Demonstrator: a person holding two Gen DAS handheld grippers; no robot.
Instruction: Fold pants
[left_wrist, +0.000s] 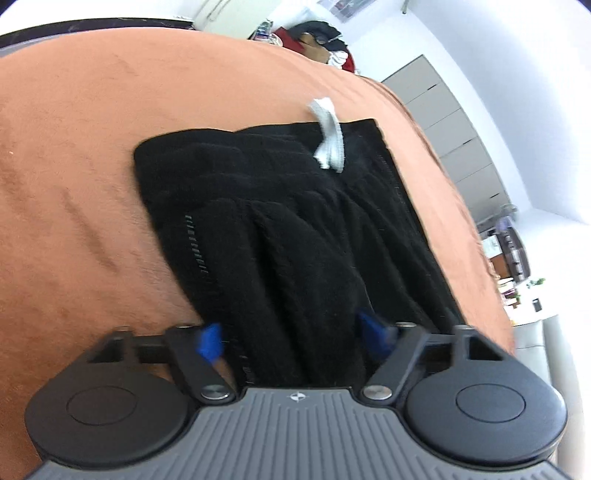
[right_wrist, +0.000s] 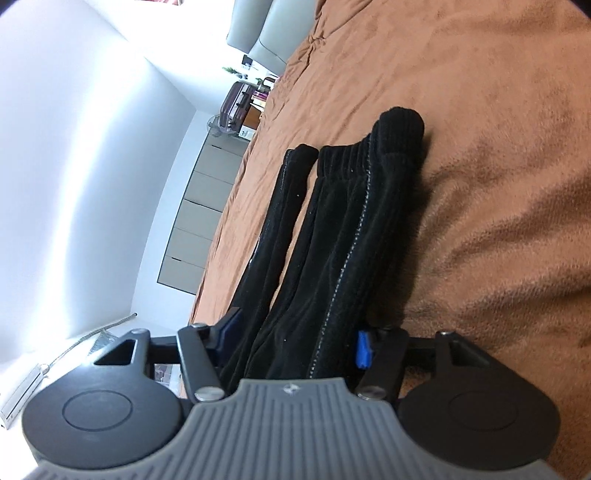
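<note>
Black corduroy pants (left_wrist: 280, 221) lie folded on an orange-brown blanket (left_wrist: 81, 184), with a white drawstring (left_wrist: 328, 136) at the far waistband end. My left gripper (left_wrist: 291, 339) has its blue-padded fingers (left_wrist: 211, 341) spread wide around the near end of the pants, with fabric bunched between them. In the right wrist view the pants (right_wrist: 332, 229) stretch away with a ribbed cuff at the far end. My right gripper (right_wrist: 295, 347) also straddles the near end of the fabric, its blue pads (right_wrist: 363, 353) wide apart on either side.
The blanket (right_wrist: 480, 184) covers the whole bed. Grey drawer cabinets (left_wrist: 454, 147) line a white wall beyond the bed. A pile of dark clothes (left_wrist: 321, 40) sits past the far edge. A suitcase (right_wrist: 236, 107) and cluttered shelf stand by the wall.
</note>
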